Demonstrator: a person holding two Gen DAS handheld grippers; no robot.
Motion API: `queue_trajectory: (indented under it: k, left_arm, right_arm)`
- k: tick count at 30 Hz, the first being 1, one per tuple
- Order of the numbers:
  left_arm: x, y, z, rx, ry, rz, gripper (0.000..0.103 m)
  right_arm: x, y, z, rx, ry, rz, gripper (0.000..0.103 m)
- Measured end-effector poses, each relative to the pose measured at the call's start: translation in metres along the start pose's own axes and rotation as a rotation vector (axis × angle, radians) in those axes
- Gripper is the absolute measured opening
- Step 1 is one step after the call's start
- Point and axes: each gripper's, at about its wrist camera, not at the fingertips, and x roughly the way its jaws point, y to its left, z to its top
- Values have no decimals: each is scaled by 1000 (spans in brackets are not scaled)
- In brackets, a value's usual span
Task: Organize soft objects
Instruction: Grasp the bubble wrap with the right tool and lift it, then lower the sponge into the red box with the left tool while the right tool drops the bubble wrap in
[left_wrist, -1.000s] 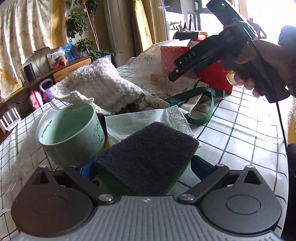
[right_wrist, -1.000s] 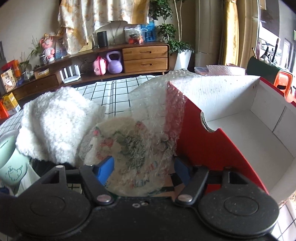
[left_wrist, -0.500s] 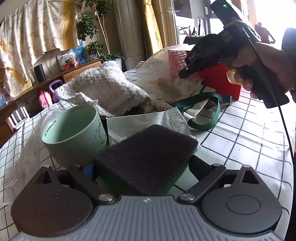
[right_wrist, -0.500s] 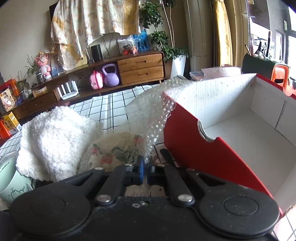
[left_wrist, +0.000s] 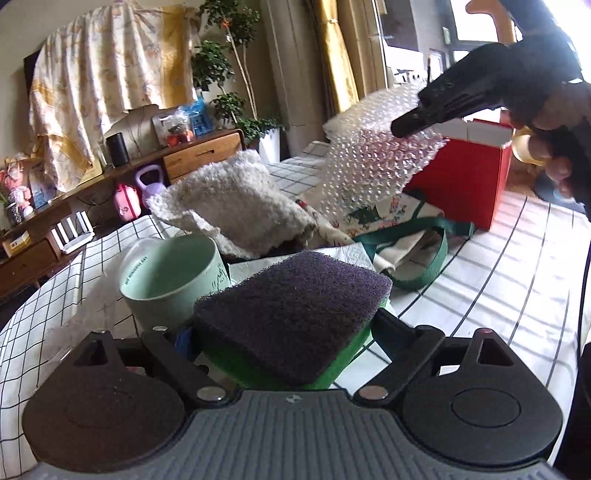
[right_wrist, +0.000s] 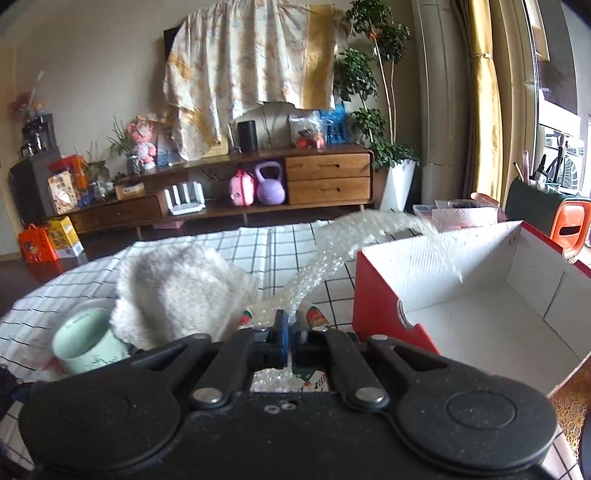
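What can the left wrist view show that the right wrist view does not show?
Only the left wrist view shows the dark-topped green sponge between the left gripper's jaws, and the green strap. Only the right wrist view shows the red box's white, empty inside. Both show the right gripper shut on the bubble wrap, the fluffy white cloth and the green mug.

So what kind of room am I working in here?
Most likely a home living room. A wooden sideboard along the wall holds household clutter, with a purple kettlebell on its low shelf, a potted plant stands by tall curtains, and the work surface is a table with a checked cloth.
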Motion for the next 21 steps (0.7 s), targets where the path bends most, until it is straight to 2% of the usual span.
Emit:
queue_trajectory:
  k: [5,12,21]
  left_arm:
    - [-21,-4,14,-53,-29,31,92]
    - [-46,-23,46,-71,-86,79,92]
    - [-51,-54,98,-72,-128,89,92]
  right_arm:
    - [-33,-13,12,33,-29,55,2]
    - [-67,-38,27,48,-76,81,2]
    - [-72,-87,37,121,-77,64,2]
